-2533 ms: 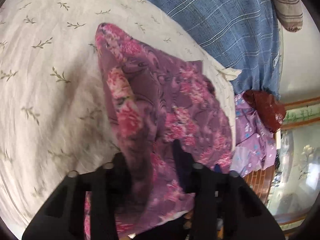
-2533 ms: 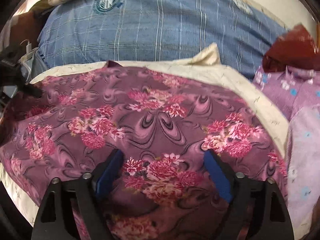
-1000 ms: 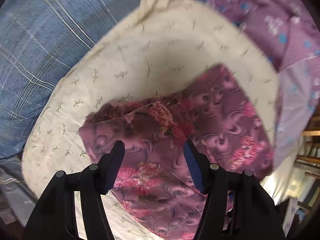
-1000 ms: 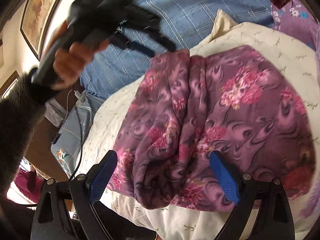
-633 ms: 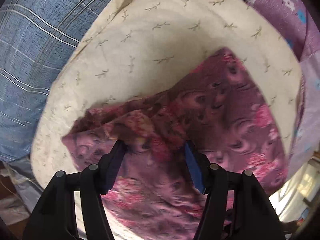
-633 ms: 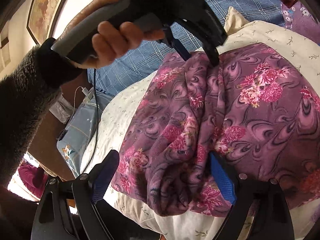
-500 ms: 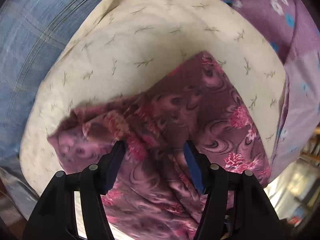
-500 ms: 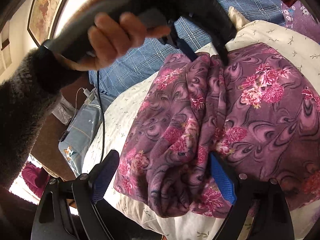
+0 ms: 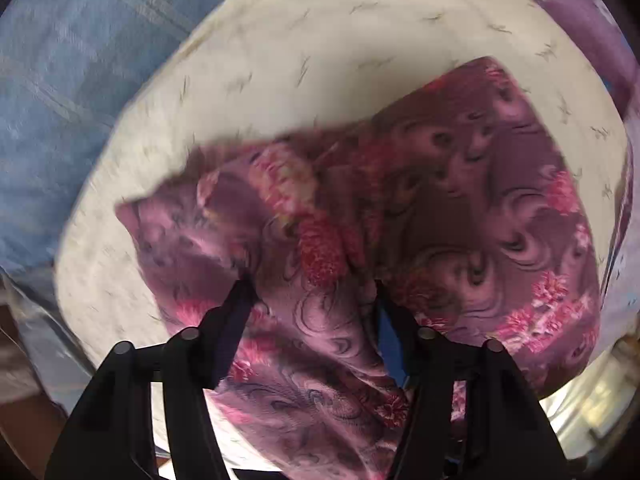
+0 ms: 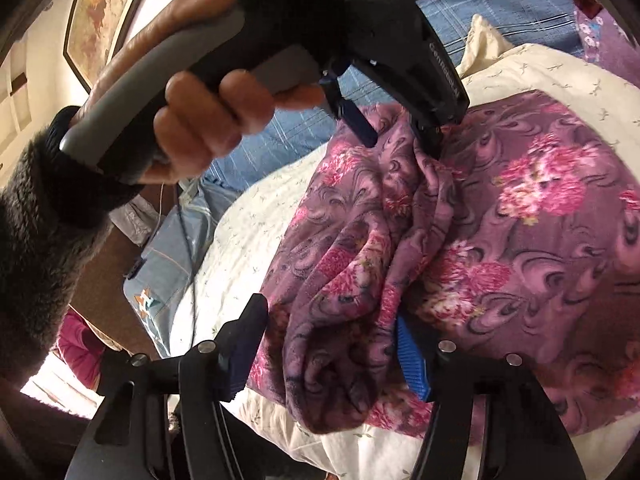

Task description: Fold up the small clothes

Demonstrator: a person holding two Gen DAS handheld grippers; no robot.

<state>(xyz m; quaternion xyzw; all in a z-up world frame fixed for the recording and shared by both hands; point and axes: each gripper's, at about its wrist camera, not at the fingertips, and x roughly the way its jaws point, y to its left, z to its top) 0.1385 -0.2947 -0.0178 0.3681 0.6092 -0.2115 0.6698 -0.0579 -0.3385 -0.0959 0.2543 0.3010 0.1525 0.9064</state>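
Note:
A purple garment with pink flowers [image 9: 472, 208] lies on a cream pillow [image 9: 340, 56], with a bunched ridge of cloth along its left side [image 10: 360, 264]. My left gripper [image 9: 312, 292] is open, its fingers straddling the far end of that ridge; it also shows in the right wrist view [image 10: 400, 136], held by a hand. My right gripper [image 10: 332, 328] is open, its fingers on either side of the near end of the ridge. Cloth fills both gaps, and neither pair of jaws is closed on it.
A blue checked sheet [image 9: 72, 60] lies beyond the pillow. More purple clothing [image 9: 592, 12] sits at the right. A light blue item with a cable [image 10: 168, 264] lies left of the pillow. A framed picture [image 10: 104, 12] hangs on the wall.
The left gripper has dropped onto the far end of the bunched ridge and the right gripper has closed in on the near end. Earlier, the left let go of the cloth.

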